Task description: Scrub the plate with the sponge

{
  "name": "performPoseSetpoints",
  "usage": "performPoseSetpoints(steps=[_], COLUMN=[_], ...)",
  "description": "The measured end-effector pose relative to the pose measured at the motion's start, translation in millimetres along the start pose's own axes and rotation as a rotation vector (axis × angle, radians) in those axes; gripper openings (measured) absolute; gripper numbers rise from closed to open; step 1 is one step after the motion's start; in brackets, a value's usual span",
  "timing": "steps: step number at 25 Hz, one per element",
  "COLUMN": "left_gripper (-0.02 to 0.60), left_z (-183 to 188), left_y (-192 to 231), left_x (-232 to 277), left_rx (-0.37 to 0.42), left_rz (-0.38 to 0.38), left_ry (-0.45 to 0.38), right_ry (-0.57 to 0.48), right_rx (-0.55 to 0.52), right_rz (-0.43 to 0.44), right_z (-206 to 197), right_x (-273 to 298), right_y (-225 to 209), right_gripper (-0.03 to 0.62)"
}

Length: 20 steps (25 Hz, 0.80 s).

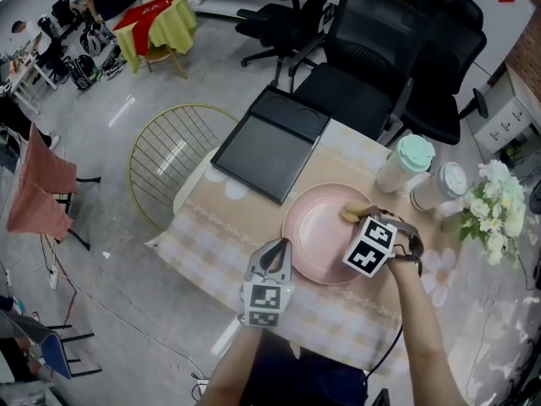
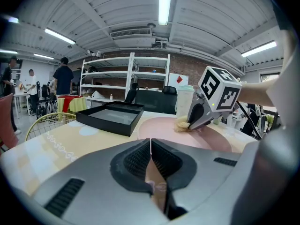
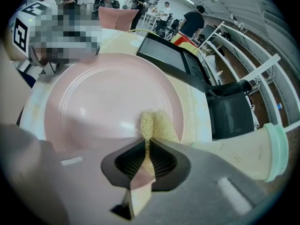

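Note:
A round pink plate (image 1: pixel 317 227) lies on the checked tablecloth, and it fills most of the right gripper view (image 3: pixel 108 97). My right gripper (image 1: pixel 360 218) is shut on a small yellow sponge (image 1: pixel 350 215), which presses on the plate's far right part. The sponge (image 3: pixel 157 124) sticks out past the closed jaws (image 3: pixel 147 142). My left gripper (image 1: pixel 280 245) is shut at the plate's near left rim. I cannot tell whether it touches the rim. In the left gripper view its jaws (image 2: pixel 151 143) meet with nothing between them; beyond, the right gripper (image 2: pixel 194 122) holds the sponge (image 2: pixel 182 124).
A black tray (image 1: pixel 270 142) sits beyond the plate at the table's far corner. Two pale bottles (image 1: pixel 404 164) (image 1: pixel 439 184) and white flowers (image 1: pixel 494 197) stand at the right. A gold wire basket (image 1: pixel 169 155) and black office chairs (image 1: pixel 372 57) surround the table.

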<state>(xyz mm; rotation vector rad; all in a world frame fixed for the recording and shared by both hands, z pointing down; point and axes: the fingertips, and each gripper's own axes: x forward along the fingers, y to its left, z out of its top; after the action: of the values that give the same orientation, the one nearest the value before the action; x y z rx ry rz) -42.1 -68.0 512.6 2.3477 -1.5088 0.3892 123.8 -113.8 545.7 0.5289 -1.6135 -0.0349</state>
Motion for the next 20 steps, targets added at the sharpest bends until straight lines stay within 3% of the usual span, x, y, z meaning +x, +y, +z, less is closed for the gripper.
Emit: performPoseSetpoints(steps=[20], left_gripper=[0.014], left_z=[-2], left_y=[0], left_x=[1], left_rx=[0.005], left_rz=[0.005], left_ry=[-0.003], right_ry=[0.012], right_rx=[0.028], right_rz=[0.009], right_z=[-15], right_x=[-9], right_y=[24], right_gripper=[0.029])
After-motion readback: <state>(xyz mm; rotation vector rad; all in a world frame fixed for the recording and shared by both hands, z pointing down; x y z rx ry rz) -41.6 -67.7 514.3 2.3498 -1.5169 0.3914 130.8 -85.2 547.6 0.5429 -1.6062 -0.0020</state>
